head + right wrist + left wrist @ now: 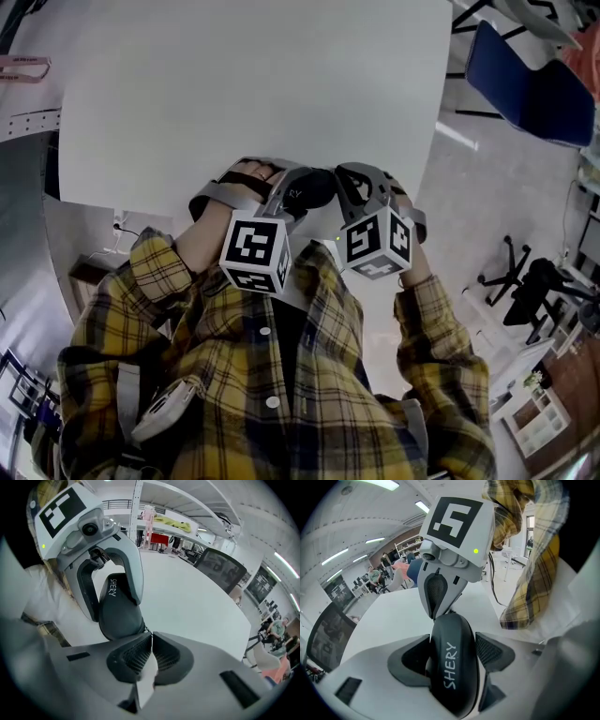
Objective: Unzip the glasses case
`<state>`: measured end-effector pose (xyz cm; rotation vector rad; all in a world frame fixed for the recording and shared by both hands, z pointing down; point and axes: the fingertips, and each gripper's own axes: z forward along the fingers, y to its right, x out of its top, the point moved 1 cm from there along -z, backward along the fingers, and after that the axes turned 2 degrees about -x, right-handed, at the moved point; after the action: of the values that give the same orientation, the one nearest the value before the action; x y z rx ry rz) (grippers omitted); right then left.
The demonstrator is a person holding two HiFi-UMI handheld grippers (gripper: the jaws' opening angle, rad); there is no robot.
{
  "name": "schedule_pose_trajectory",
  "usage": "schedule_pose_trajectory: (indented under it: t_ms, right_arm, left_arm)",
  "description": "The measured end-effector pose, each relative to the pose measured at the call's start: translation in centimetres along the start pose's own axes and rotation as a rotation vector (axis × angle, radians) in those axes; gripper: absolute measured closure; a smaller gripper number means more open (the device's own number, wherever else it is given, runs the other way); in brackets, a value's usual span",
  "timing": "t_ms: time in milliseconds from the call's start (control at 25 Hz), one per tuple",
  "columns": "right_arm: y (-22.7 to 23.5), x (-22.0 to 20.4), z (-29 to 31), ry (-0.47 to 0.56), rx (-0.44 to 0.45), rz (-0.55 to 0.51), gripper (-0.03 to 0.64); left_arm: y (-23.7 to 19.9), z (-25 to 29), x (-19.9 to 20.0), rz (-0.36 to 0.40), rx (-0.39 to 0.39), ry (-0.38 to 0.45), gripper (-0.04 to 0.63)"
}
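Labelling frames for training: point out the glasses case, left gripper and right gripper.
glasses case (pixel 451 681): left gripper view, lettered black shell.
left gripper (pixel 453 645): left gripper view, midway between its jaws.
right gripper (pixel 150 638): right gripper view, where its shut jaw tips meet.

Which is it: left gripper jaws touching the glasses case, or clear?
Touching. The left gripper view shows the left gripper closed on the glasses case, both pads pressed against its sides with no gap.
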<state>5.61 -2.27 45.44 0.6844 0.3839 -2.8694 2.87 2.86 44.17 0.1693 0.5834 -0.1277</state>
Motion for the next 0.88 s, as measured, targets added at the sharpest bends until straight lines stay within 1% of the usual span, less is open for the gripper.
schedule_pose_trajectory:
  t_ms: [80,160,280,400,560,640,680,760,880]
  right_arm:
    - [0.0,0.1,0.2,-0.010,0.014,-0.005,0.617]
    - [0.1,0.1,0.2,-0.015,0.025,0.015,0.611]
    - [0.1,0.4,-0.4,-0.025,0.015,0.074,0.607]
    - [0.5,0.4,-1.5,-0.018,-0.012,0.145,0.607]
    - [1.4,0.3,-3.4,0.003,-0.056,0.228,0.607]
    - [1.7,0.7,-4.6,0.038,-0.072,0.302,0.607]
    - [1.9,0.9,-5.2,0.063,-0.075,0.352,0.607]
    - [2.5,1.7,-6.8,0.123,-0.083,0.451,0.607]
    - [3.8,4.5,-10.6,0.238,-0.110,0.557,0.607]
  left_arm:
    - [-0.1,0.0,0.0,-0.010,-0.004,0.002,0.281]
    - [-0.1,0.0,-0.1,-0.017,-0.006,0.004,0.279]
    - [-0.2,-0.4,-0.2,-0.021,-0.001,0.011,0.279]
    - [-0.2,-0.9,-0.1,-0.038,-0.004,0.041,0.278]
    - [-1.0,-2.3,0.7,-0.116,-0.013,0.102,0.279]
    - [-1.6,-3.6,1.3,-0.156,-0.006,0.139,0.279]
    - [-1.9,-4.3,1.7,-0.188,-0.005,0.164,0.279]
    - [-2.7,-6.0,2.8,-0.277,-0.008,0.231,0.279]
    - [-4.3,-10.4,5.5,-0.417,0.000,0.364,0.279]
